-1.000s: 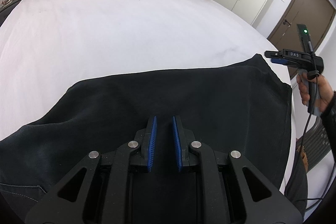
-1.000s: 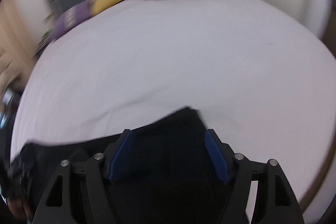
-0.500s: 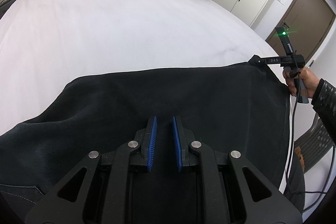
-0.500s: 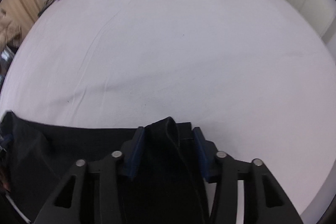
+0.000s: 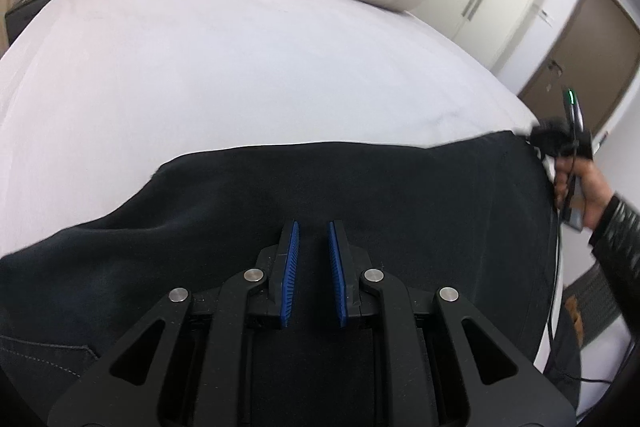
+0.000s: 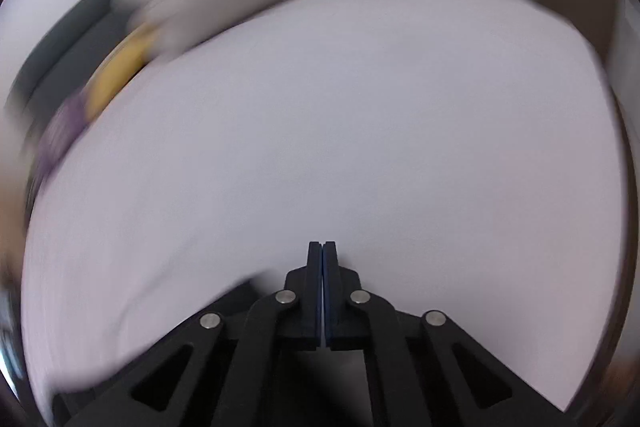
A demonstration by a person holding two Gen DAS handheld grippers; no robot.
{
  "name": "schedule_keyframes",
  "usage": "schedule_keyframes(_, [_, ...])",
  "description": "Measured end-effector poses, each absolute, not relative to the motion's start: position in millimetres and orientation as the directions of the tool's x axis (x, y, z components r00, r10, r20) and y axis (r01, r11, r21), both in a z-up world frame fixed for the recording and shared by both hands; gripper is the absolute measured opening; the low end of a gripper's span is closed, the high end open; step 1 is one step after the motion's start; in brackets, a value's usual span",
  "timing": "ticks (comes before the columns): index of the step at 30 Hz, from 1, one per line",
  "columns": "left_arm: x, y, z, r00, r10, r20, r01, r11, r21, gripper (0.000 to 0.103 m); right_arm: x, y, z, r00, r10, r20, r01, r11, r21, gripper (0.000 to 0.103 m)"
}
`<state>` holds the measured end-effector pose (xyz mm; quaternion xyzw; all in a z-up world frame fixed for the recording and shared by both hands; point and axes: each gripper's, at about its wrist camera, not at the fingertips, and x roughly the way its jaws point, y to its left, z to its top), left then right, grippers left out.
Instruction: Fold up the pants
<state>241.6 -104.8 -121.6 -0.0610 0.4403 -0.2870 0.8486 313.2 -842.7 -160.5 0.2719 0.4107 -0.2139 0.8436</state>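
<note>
The left gripper [image 5: 312, 231] points forward, its blue-padded fingers [image 5: 289, 275] parted by a narrow gap. The right gripper [image 6: 322, 247] has its fingers pressed together. In the left wrist view, the right hand [image 5: 582, 183], black-sleeved, grasps that gripper's handle.

Your pants [image 5: 248, 211] were black, a soft matte fabric, spread flat across the near part of the white bed [image 5: 240, 67], lying crosswise. The far edge ran almost straight, with one corner pulled out toward the bed's right edge. On the left the cloth narrowed and trailed off toward the near-left. A stitched seam with light thread showed at the near-left, looked like a pocket. A few soft creases ran through the middle, otherwise pretty smooth. In the right wrist view everything was blurred, so you only got a dark sliver of them [image 6: 240, 291] low down.
</note>
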Motion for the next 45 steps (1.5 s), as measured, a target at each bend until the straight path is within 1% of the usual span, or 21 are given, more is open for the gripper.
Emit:
schedule_keyframes(2, [243.1, -101.2, -123.7, 0.439, -0.551, -0.71, 0.423, 0.823, -0.378, 0.015, 304.3, -858.8, -172.1, 0.548, -0.131, -0.826, 0.583, 0.768, 0.265, 0.0])
schedule_keyframes(3, [242.9, -101.2, -124.3, 0.437, -0.551, -0.711, 0.422, 0.824, -0.378, 0.015, 300.8, -857.2, -164.1, 0.554, -0.156, -0.818, 0.557, 0.8, 0.225, 0.0])
schedule_keyframes(5, [241.8, -103.0, -124.6, 0.439, -0.545, -0.715, 0.425, 0.827, -0.369, 0.015, 286.1, -864.2, -140.6, 0.614, -0.131, -0.779, 0.503, 0.825, 0.258, 0.0])
schedule_keyframes(7, [242.0, -103.7, -123.9, 0.438, -0.54, -0.719, 0.427, 0.829, -0.362, 0.015, 282.4, -853.7, -115.3, 0.652, -0.097, -0.752, 0.451, 0.847, 0.281, 0.009])
schedule_keyframes(9, [242.6, -103.1, -122.7, 0.435, -0.54, -0.72, 0.425, 0.829, -0.365, 0.015, 288.9, -820.4, -97.1, 0.689, -0.003, -0.725, 0.317, 0.9, 0.298, 0.009])
schedule_keyframes(12, [247.3, -107.0, -114.9, 0.435, -0.525, -0.732, 0.422, 0.837, -0.349, 0.015, 288.3, -757.8, -80.1, 0.656, 0.198, -0.728, 0.066, 0.946, 0.317, 0.009])
schedule_keyframes(15, [241.9, -116.4, -105.2, 0.422, -0.526, -0.738, 0.449, 0.829, -0.334, 0.015, 286.4, -714.5, -93.3, 0.541, 0.368, -0.757, -0.026, 0.906, 0.422, 0.009])
schedule_keyframes(18, [232.2, -126.8, -97.8, 0.399, -0.532, -0.747, 0.497, 0.81, -0.311, 0.015, 280.2, -679.0, -124.1, 0.445, 0.407, -0.797, -0.081, 0.905, 0.417, 0.009])
schedule_keyframes(20, [227.9, -135.8, -104.8, 0.379, -0.498, -0.78, 0.526, 0.809, -0.26, 0.015, 300.3, -671.8, -147.8, 0.388, 0.409, -0.826, -0.063, 0.906, 0.419, 0.01])
schedule_keyframes(21, [228.6, -135.9, -108.4, 0.37, -0.493, -0.787, 0.526, 0.81, -0.26, 0.015, 284.8, -678.9, -162.1, 0.373, 0.392, -0.841, -0.047, 0.913, 0.405, 0.002])
schedule_keyframes(24, [233.2, -127.9, -106.8, 0.375, -0.503, -0.779, 0.503, 0.816, -0.285, 0.015, 299.6, -711.2, -176.9, 0.423, 0.367, -0.829, 0.042, 0.906, 0.422, 0.0])
schedule_keyframes(29, [229.9, -113.6, -97.0, 0.416, -0.451, -0.79, 0.468, 0.851, -0.239, 0.015, 316.5, -796.4, -165.0, 0.542, 0.084, -0.836, 0.368, 0.871, 0.326, 0.0])
schedule_keyframes(30, [227.8, -111.1, -94.1, 0.417, -0.452, -0.789, 0.468, 0.851, -0.24, 0.015, 310.6, -797.8, -156.9, 0.554, 0.071, -0.83, 0.389, 0.859, 0.333, 0.01])
schedule_keyframes(31, [222.7, -108.5, -91.2, 0.411, -0.461, -0.786, 0.473, 0.845, -0.248, 0.015, 301.7, -795.1, -144.3, 0.573, 0.076, -0.816, 0.373, 0.862, 0.343, 0.027])
schedule_keyframes(32, [217.5, -106.9, -90.0, 0.4, -0.466, -0.789, 0.477, 0.841, -0.255, 0.015, 293.0, -783.1, -134.4, 0.593, 0.128, -0.795, 0.328, 0.863, 0.384, 0.034])
schedule_keyframes(34, [205.9, -103.6, -91.5, 0.377, -0.467, -0.8, 0.482, 0.836, -0.261, 0.015, 259.9, -757.2, -119.2, 0.618, 0.361, -0.698, 0.177, 0.802, 0.571, 0.061])
schedule_keyframes(35, [200.5, -102.7, -94.1, 0.362, -0.459, -0.811, 0.48, 0.838, -0.26, 0.015, 245.8, -737.4, -119.0, 0.607, 0.455, -0.652, 0.122, 0.757, 0.642, 0.065])
schedule_keyframes(37, [187.4, -99.1, -99.5, 0.353, -0.454, -0.818, 0.476, 0.84, -0.261, 0.015, 212.7, -691.1, -123.5, 0.57, 0.608, -0.552, 0.028, 0.657, 0.753, 0.066])
schedule_keyframes(39, [180.7, -96.7, -98.8, 0.354, -0.453, -0.818, 0.471, 0.842, -0.262, 0.015, 188.4, -654.8, -135.9, 0.514, 0.702, -0.492, 0.002, 0.573, 0.82, 0.066])
schedule_keyframes(42, [172.5, -94.2, -97.6, 0.352, -0.448, -0.822, 0.461, 0.847, -0.264, 0.015, 165.9, -604.9, -160.2, 0.431, 0.785, -0.444, 0.023, 0.483, 0.875, 0.065])
schedule_keyframes(45, [166.4, -92.7, -98.4, 0.349, -0.437, -0.829, 0.458, 0.851, -0.256, 0.015, 182.1, -565.4, -181.5, 0.407, 0.801, -0.44, 0.089, 0.444, 0.891, 0.065])
